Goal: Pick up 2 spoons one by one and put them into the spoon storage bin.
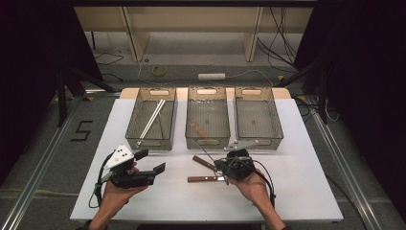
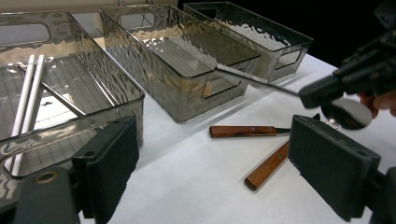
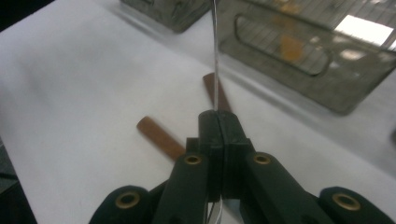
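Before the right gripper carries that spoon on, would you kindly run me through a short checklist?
1. Grip: right gripper has its jaws shut on the metal spoon, clamped at the thin handle: ok.
2. Spoon lifted off the white table: ok, the bowl hangs above it in the left gripper view.
3. Two wooden-handled utensils lie just below the spoon: not ok, close.
4. Left gripper open, holding nothing, off to the side: ok.
5. Middle bin has room beside its one wooden-handled piece: ok.
6. Which bin suits spoons: cannot tell.
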